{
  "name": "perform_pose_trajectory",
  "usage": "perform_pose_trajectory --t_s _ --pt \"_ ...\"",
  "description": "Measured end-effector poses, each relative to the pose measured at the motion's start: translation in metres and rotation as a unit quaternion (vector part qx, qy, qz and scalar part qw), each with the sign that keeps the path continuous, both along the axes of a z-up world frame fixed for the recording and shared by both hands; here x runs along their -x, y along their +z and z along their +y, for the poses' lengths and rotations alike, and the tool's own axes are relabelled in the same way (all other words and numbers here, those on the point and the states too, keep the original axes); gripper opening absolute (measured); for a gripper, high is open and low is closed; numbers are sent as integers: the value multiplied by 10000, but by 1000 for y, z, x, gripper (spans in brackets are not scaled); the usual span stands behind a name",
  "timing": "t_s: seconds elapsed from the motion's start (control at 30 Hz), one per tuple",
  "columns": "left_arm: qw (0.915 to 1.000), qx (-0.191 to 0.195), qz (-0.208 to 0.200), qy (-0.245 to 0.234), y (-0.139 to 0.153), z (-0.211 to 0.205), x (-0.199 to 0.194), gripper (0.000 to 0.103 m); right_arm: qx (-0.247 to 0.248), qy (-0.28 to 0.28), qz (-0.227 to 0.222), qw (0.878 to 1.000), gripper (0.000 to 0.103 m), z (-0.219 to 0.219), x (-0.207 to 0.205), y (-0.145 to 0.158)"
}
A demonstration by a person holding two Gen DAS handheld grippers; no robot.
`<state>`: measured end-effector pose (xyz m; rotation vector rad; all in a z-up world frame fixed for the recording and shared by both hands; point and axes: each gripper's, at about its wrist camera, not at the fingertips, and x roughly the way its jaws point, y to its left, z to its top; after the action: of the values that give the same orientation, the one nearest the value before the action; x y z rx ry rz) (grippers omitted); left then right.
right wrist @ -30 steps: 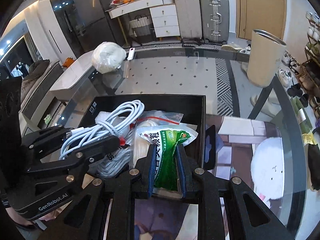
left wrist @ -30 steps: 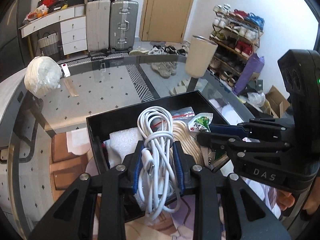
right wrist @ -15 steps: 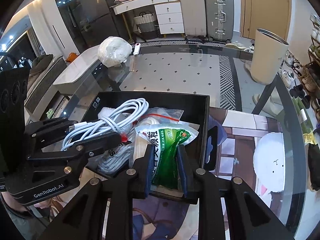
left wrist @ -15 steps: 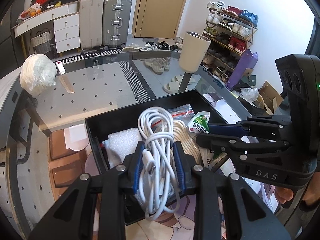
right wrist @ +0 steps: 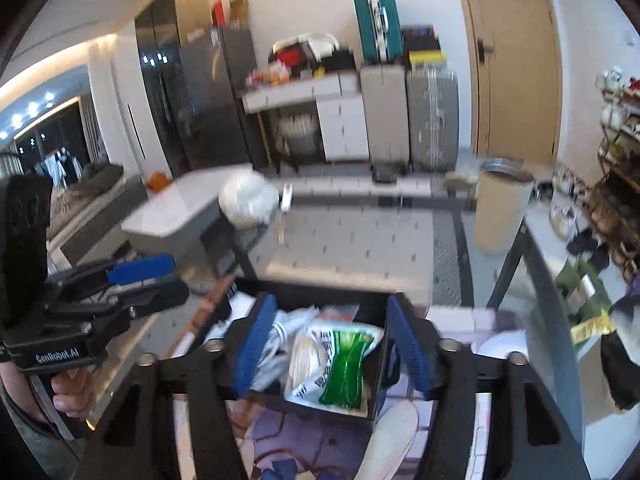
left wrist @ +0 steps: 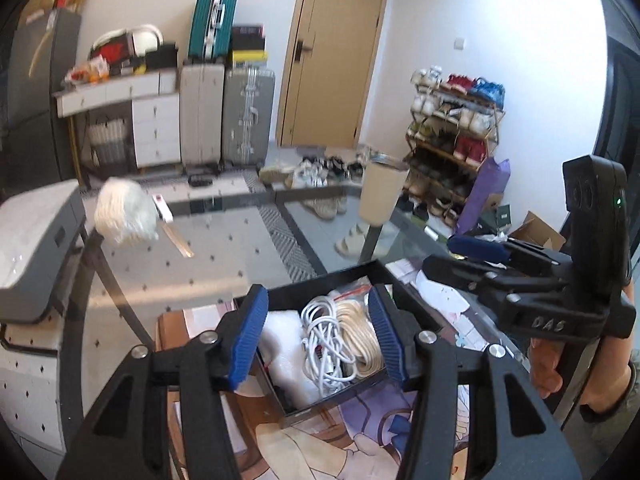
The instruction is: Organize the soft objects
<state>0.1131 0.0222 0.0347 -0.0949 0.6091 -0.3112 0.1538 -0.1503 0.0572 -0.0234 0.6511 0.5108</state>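
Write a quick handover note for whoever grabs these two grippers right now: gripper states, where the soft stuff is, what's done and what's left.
Left gripper: open, empty, raised above the black box.
Right gripper: open, empty, also above the box.
In the box: white cable bundle, beige cord coil, white foam piece, green-and-white packet resting on top toward the right side, and a clear bag with a red strip at the back.
Done: cable and packet are in the box, both released.
Left: the white bundle sits on the glass table at its far left; it looks like the next item to collect, if it belongs with the rest.
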Motion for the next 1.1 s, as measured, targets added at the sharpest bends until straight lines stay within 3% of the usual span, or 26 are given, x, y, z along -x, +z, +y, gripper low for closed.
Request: perform_pose_trajectory --t_s 0.1,0.17,0.23,0.3,0.4,0.57,0.77,0.93,1.0,1.1 --pt "9985 -278 -439 157 7 -7 16 57 -218 37 -221 9995 70 -6 16 9" --pt "9960 -371 -711 385 11 -8 26 87 -206 22 -378 9991 71 -7 27 13" --pt "9914 -275 -966 834 12 -7 37 95 -130 -62 -641 9978 77 -7 40 14" --pt "9866 -90 -1191 1108 10 -5 47 96 -88 -168 -944 9953 84 -11 53 14" --pt "9844 16 -1371 1099 3 -6 54 99 -25 -275 -1146 9930 87 -13 65 7" --pt "9812 -206 -1624 1021 -4 -13 65 103 -166 -479 -1340 9897 98 -26 79 -4" --pt "9711 -461 -1918 1344 -32 -15 96 103 -274 -747 -1280 9886 101 -42 91 -37" --pt "9692 -767 -1988 1234 -55 -23 95 103 -98 -808 -1344 9876 101 -36 89 -61" --pt "9634 -775 -2146 1408 -61 -22 94 103 29 -918 -1577 9832 101 -34 91 -63" --pt "9627 -577 -2011 1714 -64 -14 86 103 29 -952 -1657 9816 101 -35 91 -64"
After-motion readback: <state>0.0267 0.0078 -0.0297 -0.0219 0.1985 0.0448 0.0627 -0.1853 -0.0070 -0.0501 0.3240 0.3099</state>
